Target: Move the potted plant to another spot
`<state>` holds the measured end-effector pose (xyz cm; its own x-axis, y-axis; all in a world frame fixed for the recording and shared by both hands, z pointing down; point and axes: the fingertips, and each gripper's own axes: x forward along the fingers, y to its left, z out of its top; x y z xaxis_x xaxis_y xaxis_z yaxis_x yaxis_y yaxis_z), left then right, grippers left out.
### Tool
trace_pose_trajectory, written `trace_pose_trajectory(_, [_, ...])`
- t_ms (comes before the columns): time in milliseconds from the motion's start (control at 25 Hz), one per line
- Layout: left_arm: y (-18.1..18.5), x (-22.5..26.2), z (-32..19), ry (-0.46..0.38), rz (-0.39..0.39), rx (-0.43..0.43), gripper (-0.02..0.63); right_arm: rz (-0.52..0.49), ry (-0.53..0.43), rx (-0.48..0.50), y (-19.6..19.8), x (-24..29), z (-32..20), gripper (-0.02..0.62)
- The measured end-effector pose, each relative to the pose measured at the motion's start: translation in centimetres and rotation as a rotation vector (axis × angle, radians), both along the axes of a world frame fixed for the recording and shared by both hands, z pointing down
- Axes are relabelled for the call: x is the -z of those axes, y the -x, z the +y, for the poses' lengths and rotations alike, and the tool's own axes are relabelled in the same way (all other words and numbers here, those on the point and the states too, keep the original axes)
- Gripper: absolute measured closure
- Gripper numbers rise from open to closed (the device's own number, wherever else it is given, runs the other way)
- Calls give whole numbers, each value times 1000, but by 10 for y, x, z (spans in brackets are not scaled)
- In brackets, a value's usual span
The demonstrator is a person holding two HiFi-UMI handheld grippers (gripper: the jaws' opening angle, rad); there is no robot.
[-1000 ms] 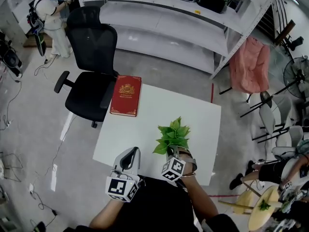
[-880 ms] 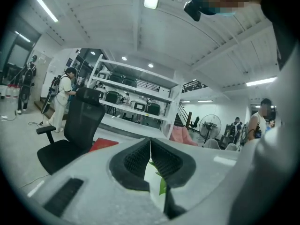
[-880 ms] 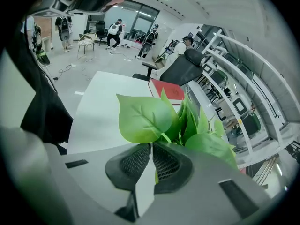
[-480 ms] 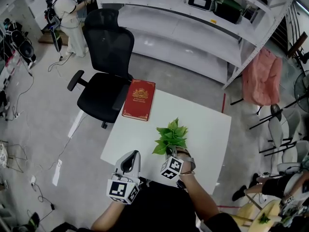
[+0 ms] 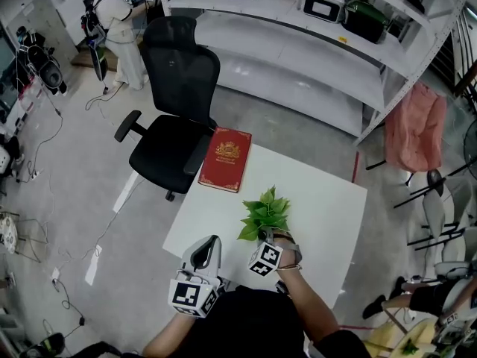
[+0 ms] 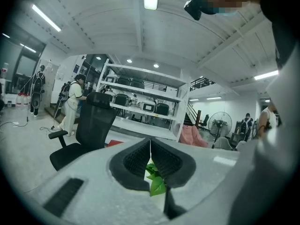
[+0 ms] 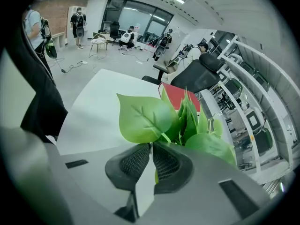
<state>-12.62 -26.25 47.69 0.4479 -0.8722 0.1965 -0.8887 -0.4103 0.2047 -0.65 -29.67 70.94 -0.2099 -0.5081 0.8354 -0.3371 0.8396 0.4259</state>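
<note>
The potted plant [image 5: 265,213] shows as a tuft of green leaves over the white table [image 5: 328,207]; its pot is hidden under my right gripper [image 5: 267,236]. In the right gripper view the jaws of that gripper [image 7: 151,146] stand closed at the base of the leaves [image 7: 164,116], with a green sliver between the pads. My left gripper [image 5: 212,241] hovers at the table's near edge, just left of the plant, shut with nothing in it. Through the left gripper [image 6: 150,146] a leaf [image 6: 154,182] shows below the pads.
A red book [image 5: 226,159] lies on the table's far left corner. A black office chair [image 5: 175,118] stands beyond it. White shelving [image 5: 298,43] runs along the back, a person [image 5: 119,28] stands far left, and a pink-draped chair [image 5: 421,125] is at right.
The plant and my right gripper have shifted left over the table, away from its right edge. The head view has drifted, so the table sits further right in frame. The left gripper keeps its place.
</note>
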Motion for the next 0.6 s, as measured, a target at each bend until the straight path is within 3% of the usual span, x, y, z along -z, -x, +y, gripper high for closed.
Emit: trace_pose_trajectory(600, [-7,-3,-18,26,29,8,586,38,24,24,1,-22,-3,580])
